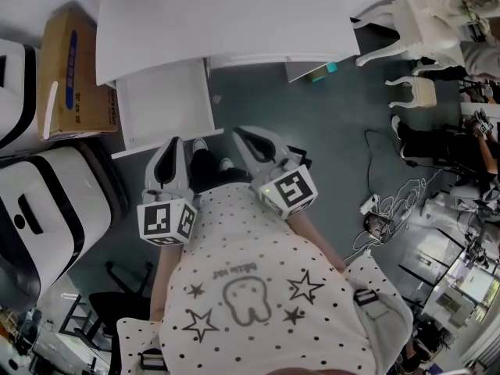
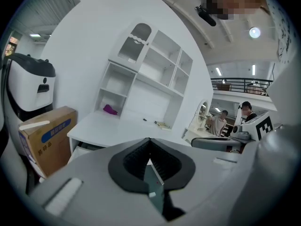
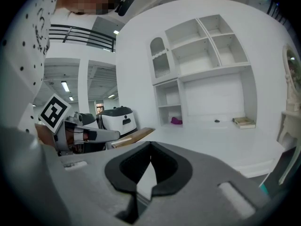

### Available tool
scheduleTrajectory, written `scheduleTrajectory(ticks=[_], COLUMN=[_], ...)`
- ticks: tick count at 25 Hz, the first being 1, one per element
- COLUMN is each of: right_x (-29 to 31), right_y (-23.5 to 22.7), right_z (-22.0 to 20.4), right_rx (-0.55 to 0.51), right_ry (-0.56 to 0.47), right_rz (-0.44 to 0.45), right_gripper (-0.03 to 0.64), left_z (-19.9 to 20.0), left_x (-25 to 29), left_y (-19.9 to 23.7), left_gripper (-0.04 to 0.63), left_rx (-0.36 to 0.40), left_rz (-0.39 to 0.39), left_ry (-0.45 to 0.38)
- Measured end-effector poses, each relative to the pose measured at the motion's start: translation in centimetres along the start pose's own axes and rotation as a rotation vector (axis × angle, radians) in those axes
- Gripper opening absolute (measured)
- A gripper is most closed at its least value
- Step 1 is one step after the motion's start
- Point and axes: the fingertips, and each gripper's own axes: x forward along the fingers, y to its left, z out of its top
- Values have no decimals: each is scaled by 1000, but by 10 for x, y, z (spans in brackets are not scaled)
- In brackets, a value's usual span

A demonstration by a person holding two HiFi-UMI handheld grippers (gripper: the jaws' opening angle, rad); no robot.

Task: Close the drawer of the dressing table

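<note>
The white dressing table point(image 1: 226, 14) stands at the top of the head view. Its drawer point(image 1: 164, 104) is pulled out on the left, and its opening point(image 2: 83, 148) shows under the tabletop in the left gripper view. My left gripper point(image 1: 173, 144) is shut with nothing in it, and its tips lie by the drawer's front edge; I cannot tell if they touch. My right gripper point(image 1: 241, 134) is shut and empty too, just right of the drawer front. In each gripper view the dark jaws meet at their tips, for the left gripper point(image 2: 149, 140) and the right gripper point(image 3: 150, 145).
A cardboard box point(image 1: 74, 69) and a white and black machine point(image 1: 39, 209) stand left of the drawer. White chairs point(image 1: 422, 22) and floor cables point(image 1: 391, 201) are at the right. A purple thing point(image 2: 110, 109) and a book point(image 2: 163, 124) lie on the table's shelves.
</note>
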Motion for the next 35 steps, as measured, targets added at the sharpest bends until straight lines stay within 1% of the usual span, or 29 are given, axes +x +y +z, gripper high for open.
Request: scheduleTrajectory(ticks=[5,8,13,17,23,29,35], right_x=[16,24,40,51,56,61,63], right_y=[-8,-12,-8,-4,-12,-22,-23], right_z=[7,7,0,0,3,9,9], right_rx=[13,27,49,46,37,20,18], right_ry=[11,16,38,54,69,81,88], right_rz=[-42,-60,-56,-28,6,39,62], right_gripper=[-3,-3,-3,-3,-3,-3,-3], left_z=[13,16,14,14,14,22,28], left_x=[18,24,22,20,24,31,24], left_y=[8,18,38,52,54,51,75], left_gripper=[-5,-5,-5,-5,-5,-5,-6], left_rx=[17,16,-8,-37,-64,-38,9], left_rz=[-45,-45,-19,21,62,72,148], left_ry=[16,25,41,39,34,19,20])
